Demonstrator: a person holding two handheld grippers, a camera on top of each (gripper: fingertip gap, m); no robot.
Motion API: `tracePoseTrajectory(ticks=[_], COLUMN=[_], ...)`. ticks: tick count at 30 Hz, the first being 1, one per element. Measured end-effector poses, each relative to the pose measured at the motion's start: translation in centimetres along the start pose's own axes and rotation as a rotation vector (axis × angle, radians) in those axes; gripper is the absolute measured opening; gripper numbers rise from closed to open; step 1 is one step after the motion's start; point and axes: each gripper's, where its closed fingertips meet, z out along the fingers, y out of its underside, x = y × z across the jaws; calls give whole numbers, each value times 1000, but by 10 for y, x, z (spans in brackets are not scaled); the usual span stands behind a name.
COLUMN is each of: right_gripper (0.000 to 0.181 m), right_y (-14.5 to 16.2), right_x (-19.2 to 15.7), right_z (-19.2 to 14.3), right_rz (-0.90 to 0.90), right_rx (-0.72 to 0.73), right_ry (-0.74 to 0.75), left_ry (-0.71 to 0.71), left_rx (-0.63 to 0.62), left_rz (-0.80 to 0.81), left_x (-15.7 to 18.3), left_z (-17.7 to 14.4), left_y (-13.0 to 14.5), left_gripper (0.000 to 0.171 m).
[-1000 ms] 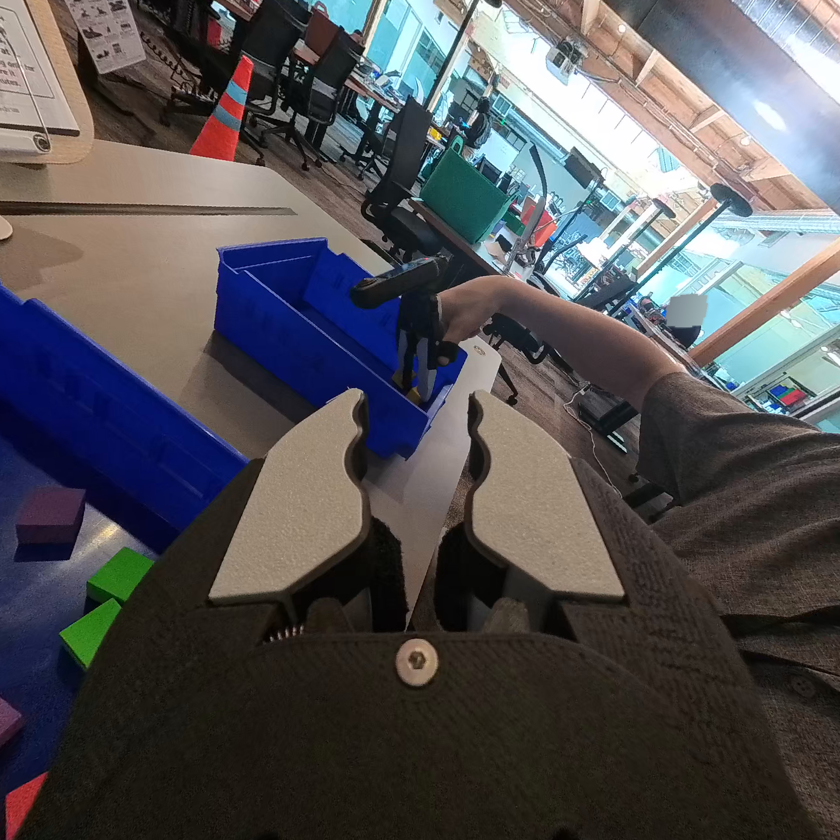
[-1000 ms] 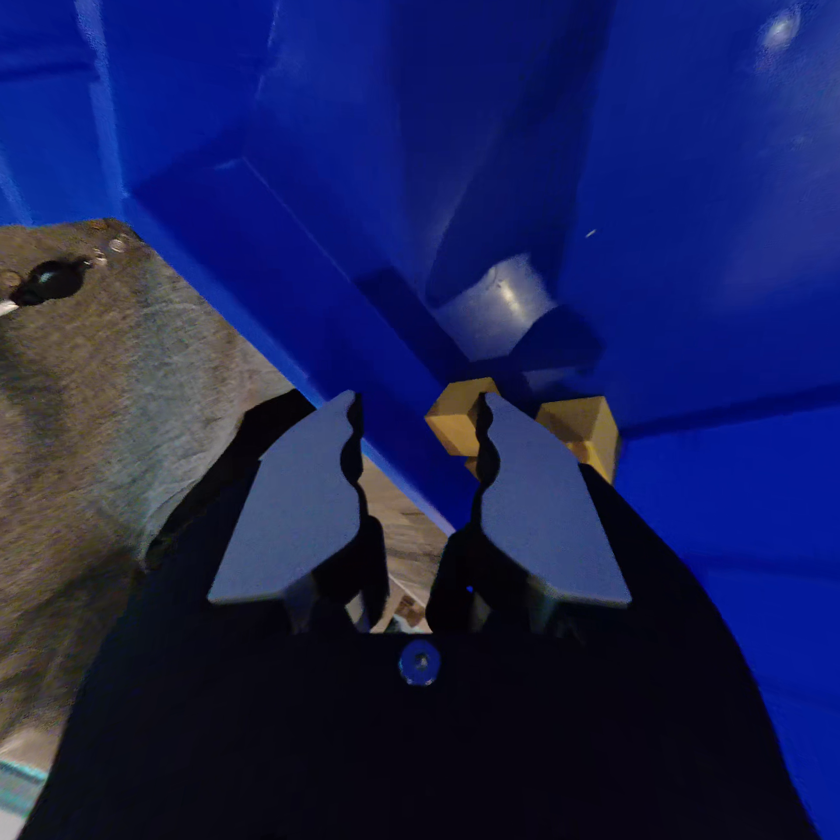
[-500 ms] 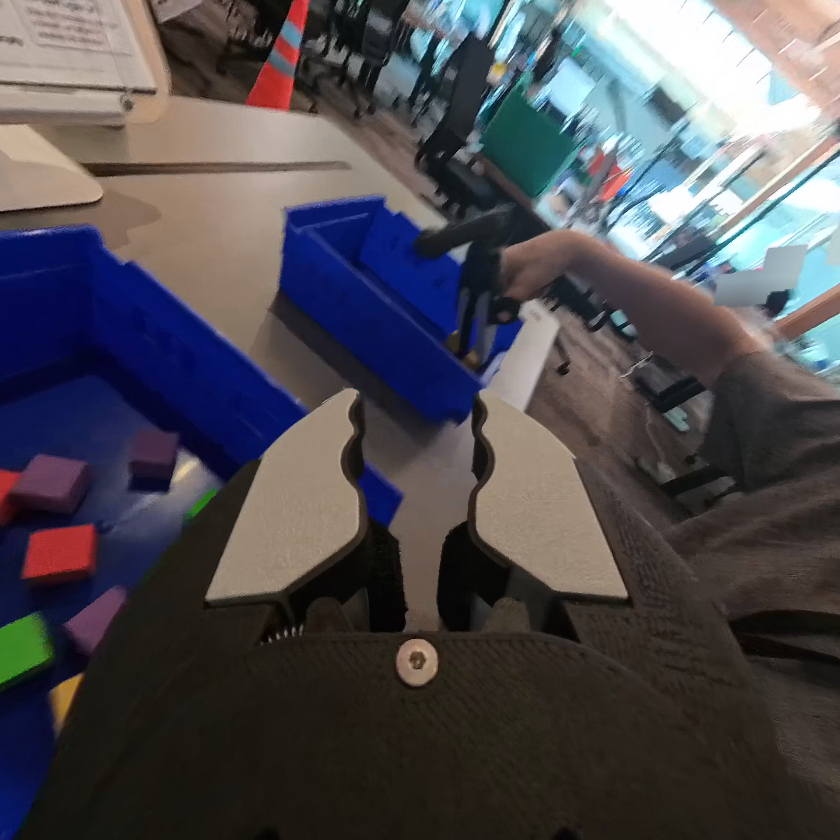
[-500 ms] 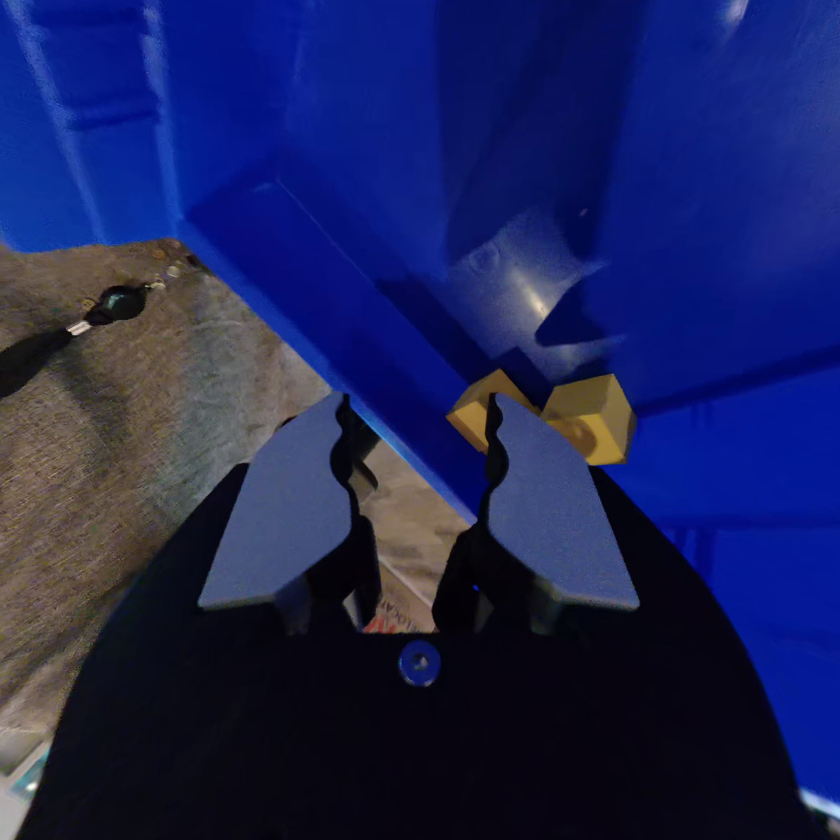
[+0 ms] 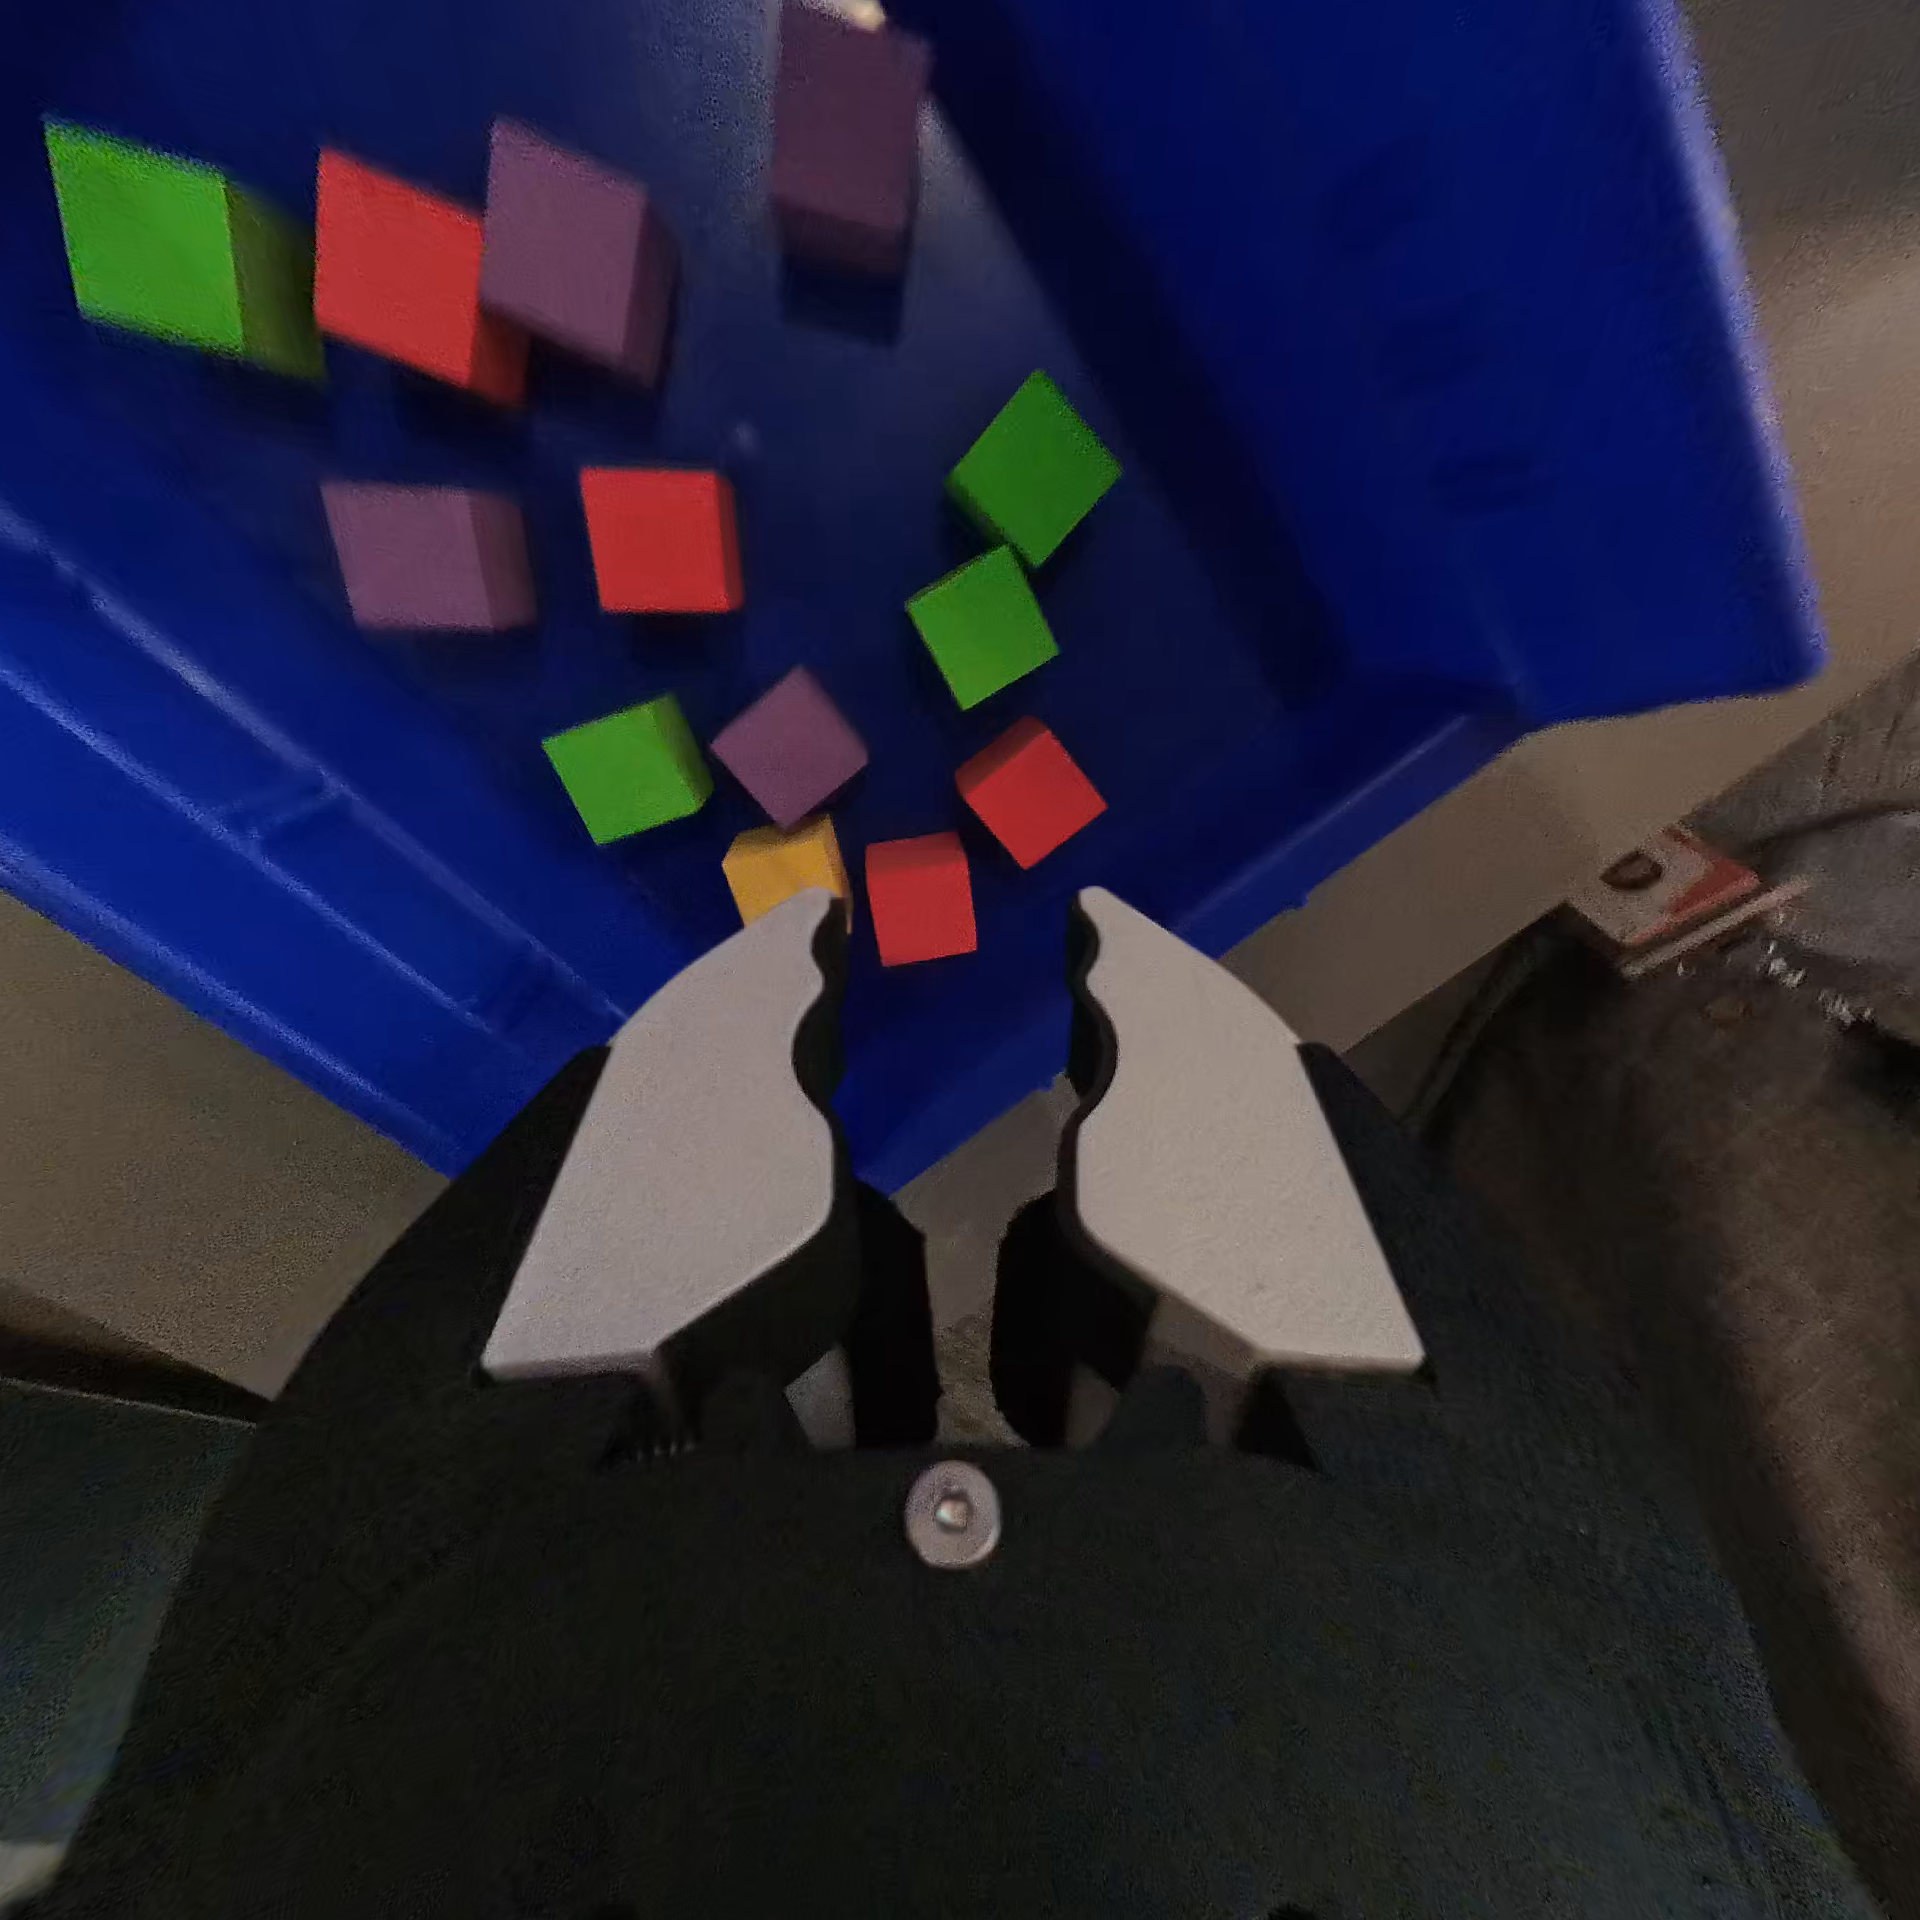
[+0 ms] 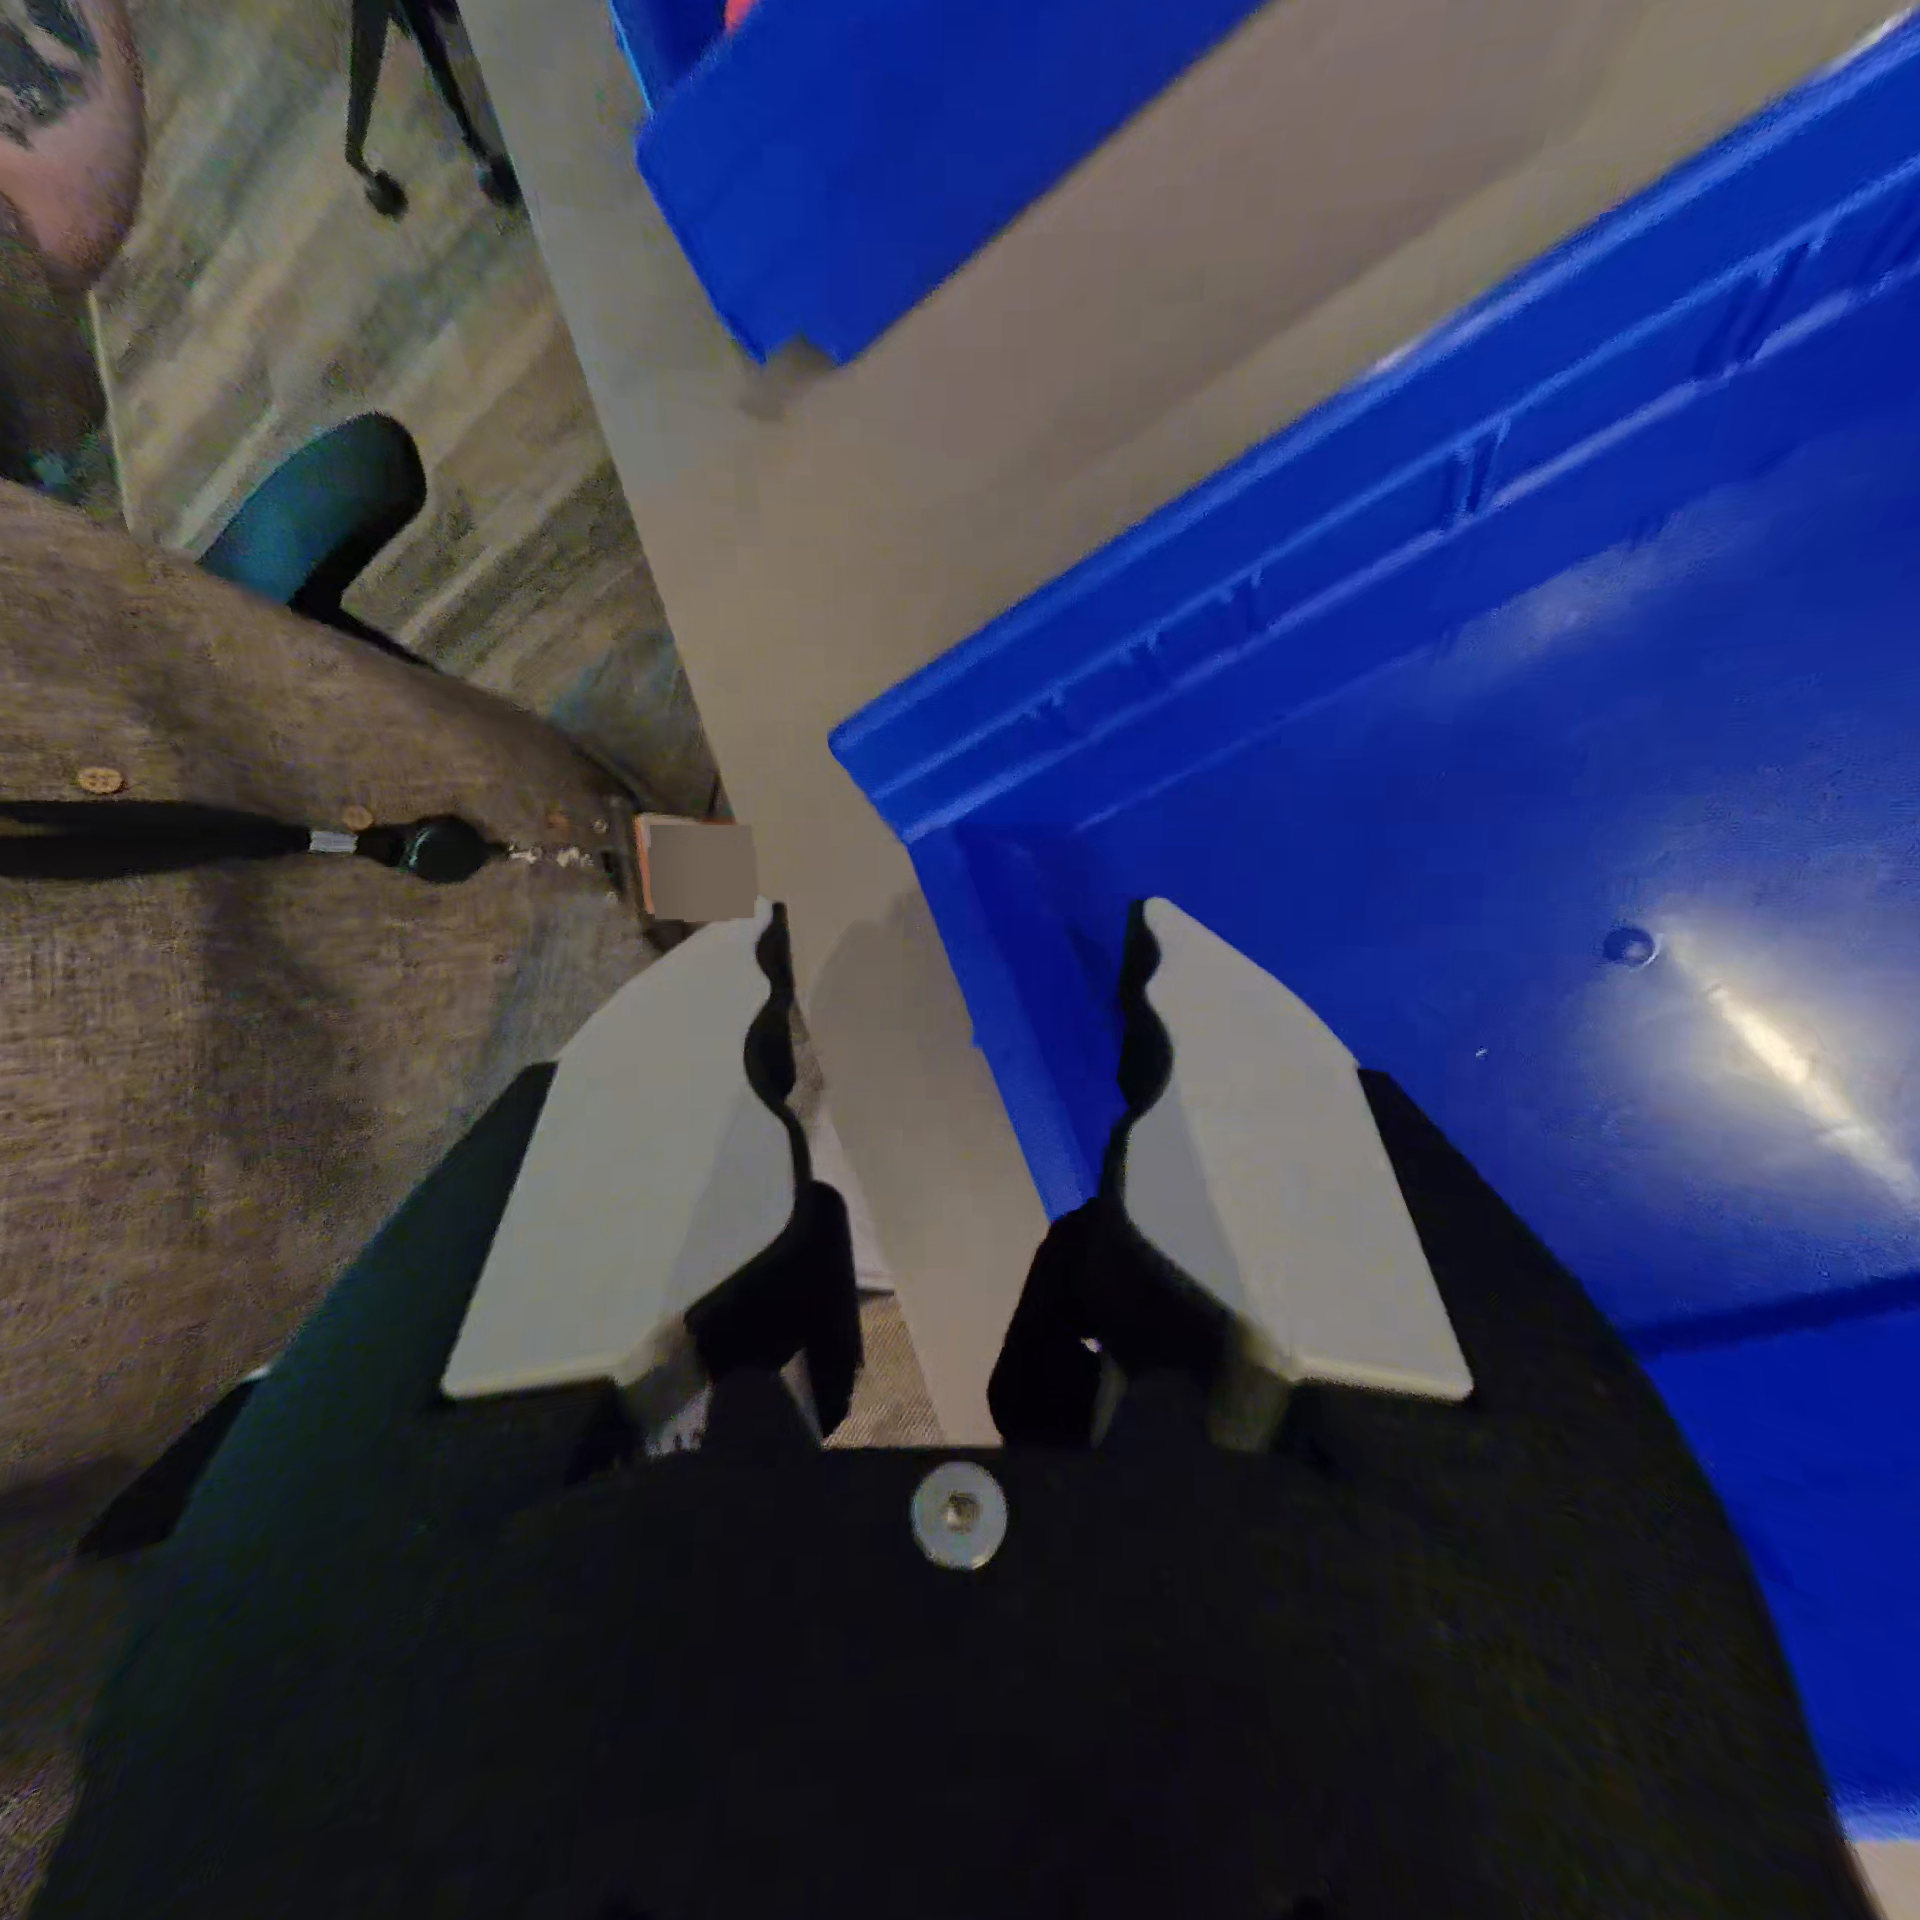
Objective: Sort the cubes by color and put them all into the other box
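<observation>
The small cubes lie scattered on the floor of a large blue bin (image 5: 1403, 343): red, green and purple ones, plus 1 yellow cube (image 5: 781, 864). The left gripper (image 5: 951, 920) hangs over the bin's near corner, fingers apart and empty. Nearest its tips are a red cube (image 5: 921, 896), lying in line with the gap, and the yellow cube, partly hidden behind the left finger (image 5: 707, 1132). A purple cube (image 5: 790, 761) and another red cube (image 5: 1031, 792) sit just beyond; the view is blurred, so I cannot tell whether any of them touch.

The right gripper (image 6: 956, 914) is also empty with fingers apart, over the corner of a blue bin (image 6: 1351, 582) whose visible floor is bare; 1 finger (image 6: 1247, 1164) is over the bin's inside, the other over the worktop (image 6: 883, 499). A second blue bin (image 6: 831, 187) stands farther off, and the person's grey shirt (image 6: 208, 987) is just beside.

Risks, as I judge them: the cubes near the left tips are crowded, so a closing finger could nudge a neighbour or pinch 2 at once. The right fingers straddle the bin corner, so lowering there could catch the rim and shift the bin.
</observation>
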Motion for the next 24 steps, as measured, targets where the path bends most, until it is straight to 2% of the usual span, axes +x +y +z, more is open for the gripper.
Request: tracePoseTrajectory(ticks=[3,7,15,19,24], right_gripper=[61,61,59,59,59], right_y=[-11,-18,-23,-23,-21], right_x=[-5,-7,-22,-29,-33], right_z=[-3,-5,-14,-16,-23], right_rz=[-41,-68,-146,-176,-189], right_rx=[87,138,213,233,265], right_ry=[6,3,7,7,16], left_ry=[-76,-120,-141,-167,-120], left_rx=[-49,-134,-258,-296,-340], left_rz=[-88,-163,-273,-289,-313], left_x=[-17,-28,-39,-40,-37], left_z=[12,27,47,49,62], left_y=[6,12,22,24,32], left_gripper=[38,44,44,39,29])
